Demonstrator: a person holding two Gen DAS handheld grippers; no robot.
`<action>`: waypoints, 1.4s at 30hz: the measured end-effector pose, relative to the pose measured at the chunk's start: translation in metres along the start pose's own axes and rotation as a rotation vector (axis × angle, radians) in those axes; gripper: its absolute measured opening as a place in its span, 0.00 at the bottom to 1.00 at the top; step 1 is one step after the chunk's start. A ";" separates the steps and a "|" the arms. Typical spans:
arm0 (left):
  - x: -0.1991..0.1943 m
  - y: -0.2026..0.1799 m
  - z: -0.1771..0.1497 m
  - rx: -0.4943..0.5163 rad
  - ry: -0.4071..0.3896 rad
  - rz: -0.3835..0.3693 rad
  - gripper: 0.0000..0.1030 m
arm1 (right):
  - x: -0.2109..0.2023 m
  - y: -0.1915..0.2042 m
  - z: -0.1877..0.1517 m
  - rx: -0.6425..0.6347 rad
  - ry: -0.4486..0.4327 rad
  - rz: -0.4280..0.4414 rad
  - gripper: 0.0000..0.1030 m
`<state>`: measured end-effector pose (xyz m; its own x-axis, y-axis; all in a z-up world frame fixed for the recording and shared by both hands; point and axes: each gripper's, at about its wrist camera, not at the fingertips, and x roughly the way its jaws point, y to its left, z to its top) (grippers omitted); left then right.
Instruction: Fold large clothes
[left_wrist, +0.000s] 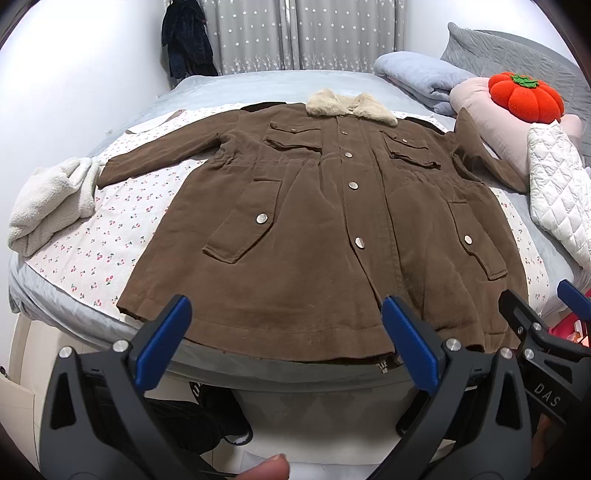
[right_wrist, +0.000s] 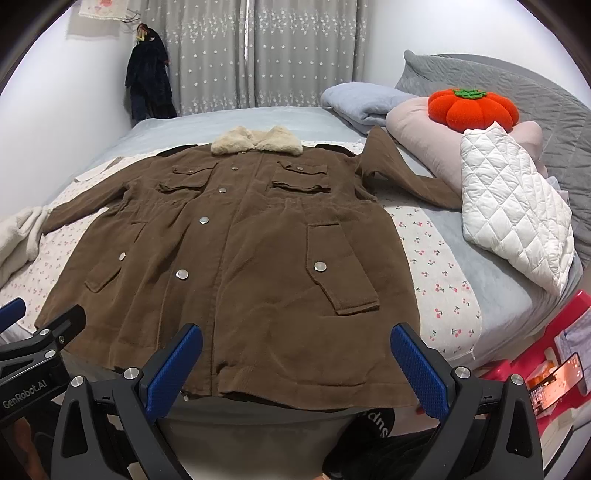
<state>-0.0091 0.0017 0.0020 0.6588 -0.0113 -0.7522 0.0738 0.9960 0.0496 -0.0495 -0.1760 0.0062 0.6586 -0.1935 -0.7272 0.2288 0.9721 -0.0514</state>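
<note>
Both grippers' fingers (left_wrist: 162, 343) spread wide, empty, above coat (left_wrist: 314, 229) hem.

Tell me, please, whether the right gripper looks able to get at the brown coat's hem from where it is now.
Probably yes. The right gripper is open and empty, poised just short of the brown coat, whose hem lies flat at the bed's near edge, with nothing between. The left gripper sits off to the side.

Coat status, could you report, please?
Both claws open, left, right, at hem. Coat flat, unfolded. Right sleeve against pillow.
</note>
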 end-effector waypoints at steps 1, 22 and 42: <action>0.000 0.000 0.000 0.000 -0.001 0.000 0.99 | 0.000 0.000 0.000 0.000 0.000 0.002 1.00; 0.003 0.006 -0.001 -0.005 0.008 -0.002 0.99 | 0.000 0.001 0.000 -0.005 0.002 0.000 1.00; 0.003 0.006 -0.001 -0.006 0.006 -0.003 0.99 | 0.002 0.003 -0.002 -0.007 0.004 -0.001 1.00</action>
<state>-0.0079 0.0080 -0.0007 0.6537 -0.0136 -0.7566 0.0714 0.9965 0.0438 -0.0490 -0.1736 0.0039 0.6552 -0.1939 -0.7301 0.2242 0.9729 -0.0572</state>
